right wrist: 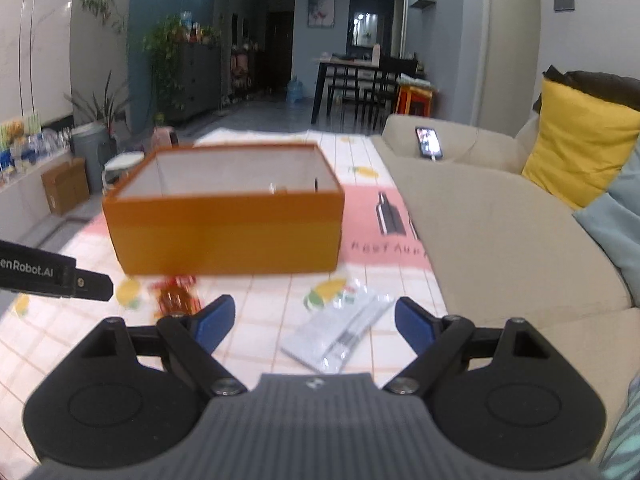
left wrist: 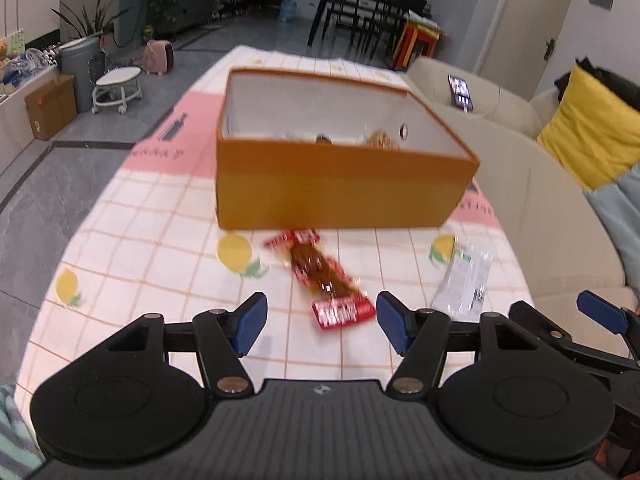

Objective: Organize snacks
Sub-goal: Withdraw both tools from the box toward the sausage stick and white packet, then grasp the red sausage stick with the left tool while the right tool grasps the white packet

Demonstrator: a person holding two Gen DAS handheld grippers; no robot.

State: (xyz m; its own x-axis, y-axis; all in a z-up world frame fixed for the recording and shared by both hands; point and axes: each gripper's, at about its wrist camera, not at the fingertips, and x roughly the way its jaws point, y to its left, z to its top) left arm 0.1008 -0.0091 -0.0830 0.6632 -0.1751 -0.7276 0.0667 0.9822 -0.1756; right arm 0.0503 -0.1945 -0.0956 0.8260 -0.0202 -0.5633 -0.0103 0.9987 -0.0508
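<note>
- My left gripper (left wrist: 322, 322) gapes wide, empty, over red snack packet (left wrist: 320, 280) on counter (left wrist: 140, 216); thin film could slip.
- My right gripper (right wrist: 314, 322) wide, empty, above clear packet (right wrist: 340, 332); flat, may miss.
- Orange box (right wrist: 228, 232) beyond; could get shoved.

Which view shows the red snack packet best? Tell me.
The left wrist view. The red snack packet lies whole on the tablecloth between the open fingers of the left claw, in front of the orange box. In the right wrist view the packet is blurred and partly hidden behind a claw finger.
</note>
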